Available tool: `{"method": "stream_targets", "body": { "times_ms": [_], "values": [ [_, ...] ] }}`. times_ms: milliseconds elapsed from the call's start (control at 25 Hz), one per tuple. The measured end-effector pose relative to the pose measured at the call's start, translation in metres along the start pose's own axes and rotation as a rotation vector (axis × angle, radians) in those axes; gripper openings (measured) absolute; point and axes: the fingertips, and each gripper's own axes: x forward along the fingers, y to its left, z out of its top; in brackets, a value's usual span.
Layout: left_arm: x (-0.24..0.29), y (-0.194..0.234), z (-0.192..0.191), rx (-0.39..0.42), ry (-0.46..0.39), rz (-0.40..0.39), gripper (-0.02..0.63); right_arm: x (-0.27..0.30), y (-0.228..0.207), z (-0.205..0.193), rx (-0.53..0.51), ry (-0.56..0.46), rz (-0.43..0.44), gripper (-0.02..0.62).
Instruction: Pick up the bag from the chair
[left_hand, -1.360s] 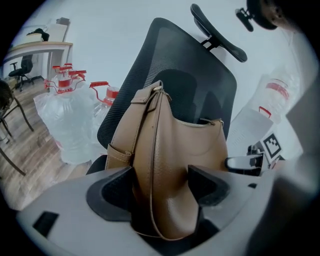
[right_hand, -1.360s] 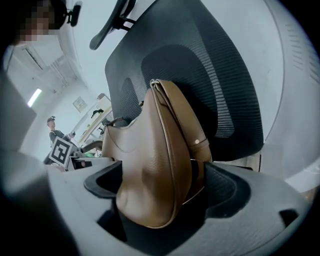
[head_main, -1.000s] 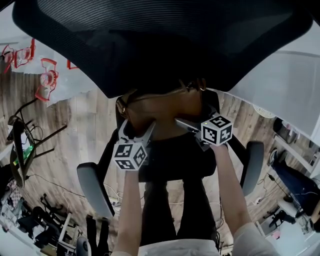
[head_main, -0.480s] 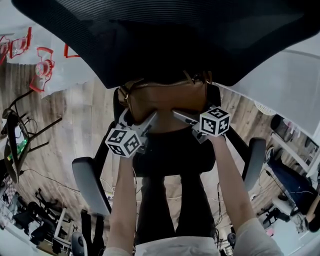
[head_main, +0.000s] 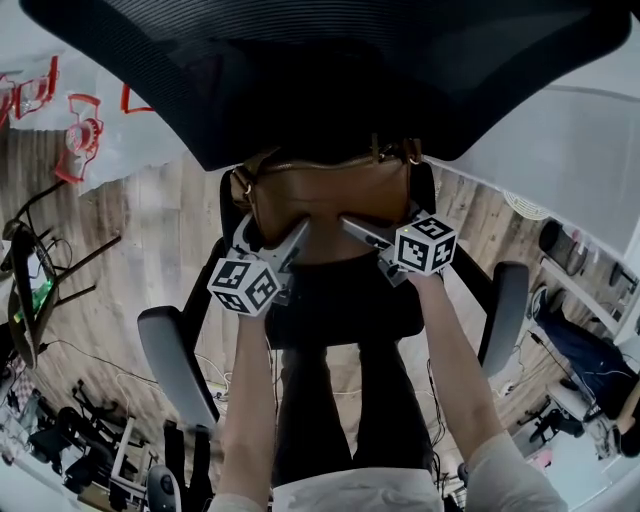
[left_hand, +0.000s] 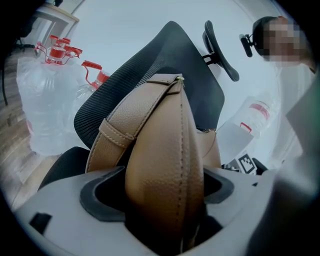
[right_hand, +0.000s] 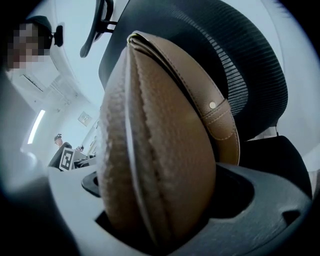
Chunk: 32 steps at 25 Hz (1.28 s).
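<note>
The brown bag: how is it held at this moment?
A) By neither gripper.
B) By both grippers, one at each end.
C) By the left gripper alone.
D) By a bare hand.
B: one end of the bag sits clamped between the jaws of the left gripper, the other between those of the right gripper.

Wood-plank floor all round. Clear water jugs with red handles at 10 o'clock. Black metal stand at 9, loose cables trailing below it. White wall panel at 2. Dark clutter at 4, too blurry to identify.
</note>
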Motion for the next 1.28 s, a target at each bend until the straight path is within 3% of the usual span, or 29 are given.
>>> {"method": "stream_targets", "body": {
  "times_ms": [240, 560, 800, 1280],
  "values": [
    [-0.016, -0.019, -0.004, 0.004, -0.003, 0.006, 0.399, -0.023, 0.013, -0.009, 0.009, -0.011, -0.004, 0.548],
    [-0.045, -0.076, 0.007, 0.024, -0.012, -0.026, 0.399, -0.081, 0.043, 0.000, -0.006, -0.059, -0.010, 0.548],
    [-0.086, -0.113, 0.046, 0.023, -0.037, -0.041, 0.400, -0.118, 0.097, 0.030, -0.035, -0.105, -0.021, 0.543],
    [-0.170, -0.213, 0.138, 0.121, -0.133, -0.078, 0.400, -0.211, 0.204, 0.101, -0.060, -0.271, 0.001, 0.540]
  ]
}}
